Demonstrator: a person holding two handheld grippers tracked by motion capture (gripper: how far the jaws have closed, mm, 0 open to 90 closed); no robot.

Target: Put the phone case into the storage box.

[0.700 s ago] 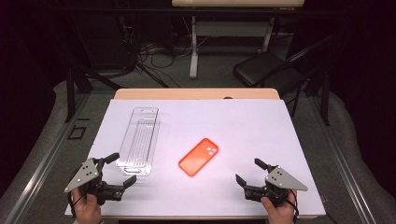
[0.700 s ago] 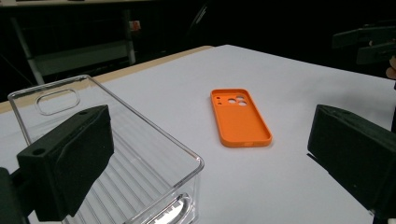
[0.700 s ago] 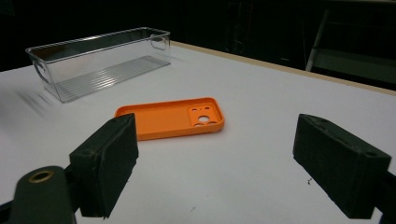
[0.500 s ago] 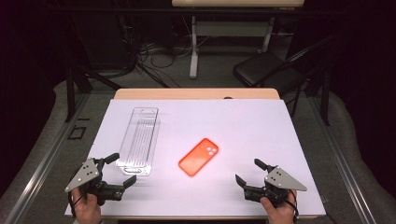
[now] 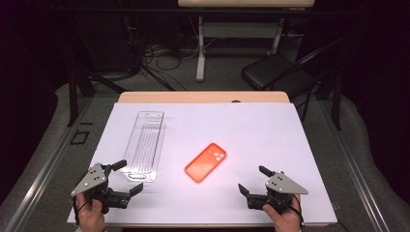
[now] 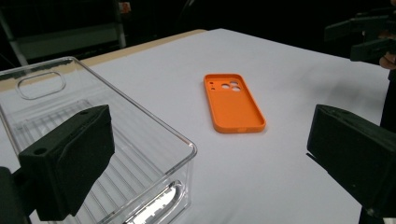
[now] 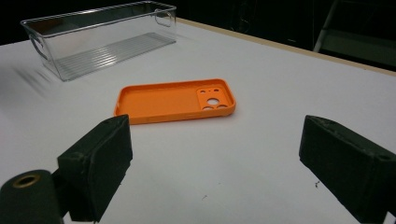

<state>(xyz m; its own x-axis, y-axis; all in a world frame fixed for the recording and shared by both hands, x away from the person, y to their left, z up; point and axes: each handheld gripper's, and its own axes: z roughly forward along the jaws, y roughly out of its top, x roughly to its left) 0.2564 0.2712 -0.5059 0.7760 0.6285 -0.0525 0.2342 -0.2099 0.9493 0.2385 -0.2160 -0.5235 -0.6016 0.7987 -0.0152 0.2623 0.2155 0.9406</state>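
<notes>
Nothing has moved since the earlier frames: both claws hover wide and empty at the bench's (image 5: 290, 121) near edge, left claw (image 5: 129, 178) beside the clear bin (image 5: 145, 145), right claw (image 5: 252, 180) apart, and the orange case (image 5: 206, 162) lies flat between the 2.

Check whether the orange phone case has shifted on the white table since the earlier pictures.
No. The orange phone case lies in the same spot and at the same angle beside the clear plastic bin.
</notes>
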